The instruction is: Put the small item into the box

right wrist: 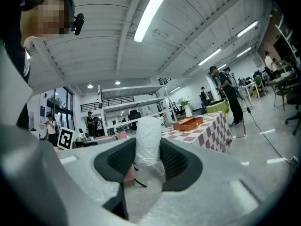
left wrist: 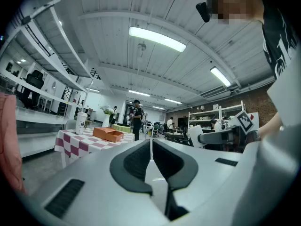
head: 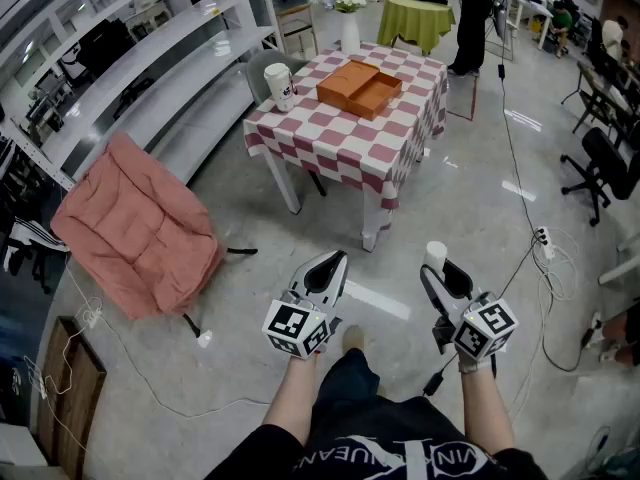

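A small white plastic-wrapped roll [right wrist: 148, 142] stands between the jaws of my right gripper [right wrist: 148, 155], which is shut on it; the roll's top [head: 435, 255] shows above that gripper [head: 442, 273] in the head view. My left gripper [head: 327, 271] is shut with nothing in it, its pads pressed together in the left gripper view [left wrist: 151, 158]. The open orange box [head: 359, 87] lies on the checkered table [head: 340, 143], well ahead of both grippers. It also appears far off as a small orange box [left wrist: 107, 133] and, from the right gripper, on the table [right wrist: 187, 123].
A white paper cup [head: 279, 86] and a vase with flowers [head: 349, 23] stand on the table beside the box. A pink cushioned chair [head: 140, 233] sits on the left, white shelving [head: 130, 58] behind it. Cables [head: 545, 268] trail across the floor at right. A person [head: 470, 13] stands beyond the table.
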### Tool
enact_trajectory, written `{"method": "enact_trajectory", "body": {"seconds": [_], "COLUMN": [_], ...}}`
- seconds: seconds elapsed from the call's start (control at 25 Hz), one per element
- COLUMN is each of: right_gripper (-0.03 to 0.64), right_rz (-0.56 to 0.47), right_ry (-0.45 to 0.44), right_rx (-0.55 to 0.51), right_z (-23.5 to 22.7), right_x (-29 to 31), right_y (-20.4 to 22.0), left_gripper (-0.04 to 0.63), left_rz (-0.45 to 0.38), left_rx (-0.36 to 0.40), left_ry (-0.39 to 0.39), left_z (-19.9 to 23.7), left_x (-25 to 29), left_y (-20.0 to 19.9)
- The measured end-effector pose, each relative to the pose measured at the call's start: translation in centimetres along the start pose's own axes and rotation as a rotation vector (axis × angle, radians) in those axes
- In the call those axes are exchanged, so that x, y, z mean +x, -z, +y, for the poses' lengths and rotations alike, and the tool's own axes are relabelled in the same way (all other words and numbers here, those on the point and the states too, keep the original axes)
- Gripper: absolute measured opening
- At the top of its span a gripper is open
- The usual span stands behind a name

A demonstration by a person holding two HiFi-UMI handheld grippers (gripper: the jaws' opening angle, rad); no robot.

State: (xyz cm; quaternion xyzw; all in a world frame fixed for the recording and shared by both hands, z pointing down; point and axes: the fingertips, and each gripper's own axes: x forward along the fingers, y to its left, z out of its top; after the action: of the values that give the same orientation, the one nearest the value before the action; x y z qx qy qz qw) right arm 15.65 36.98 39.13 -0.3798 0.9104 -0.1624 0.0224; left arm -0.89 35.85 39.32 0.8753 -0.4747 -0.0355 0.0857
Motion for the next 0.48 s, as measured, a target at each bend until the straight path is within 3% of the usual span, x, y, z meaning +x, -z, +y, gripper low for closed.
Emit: {"method": "enact_trajectory", "body": {"seconds": [0.48], "right_gripper": [0.163], "right_rz": [0.014], "right_ry": [0.024], "right_rx": [0.017], "right_z": [-5.6], "right_x": [6.6], "right_y": [-1.7], "left_gripper": [0.020], "left_rz": [0.030], "left_rx": [-0.029], "left_ry": [-0.008], "left_z": [5.7], "left_x": [6.3], "left_y": [0.1]}}
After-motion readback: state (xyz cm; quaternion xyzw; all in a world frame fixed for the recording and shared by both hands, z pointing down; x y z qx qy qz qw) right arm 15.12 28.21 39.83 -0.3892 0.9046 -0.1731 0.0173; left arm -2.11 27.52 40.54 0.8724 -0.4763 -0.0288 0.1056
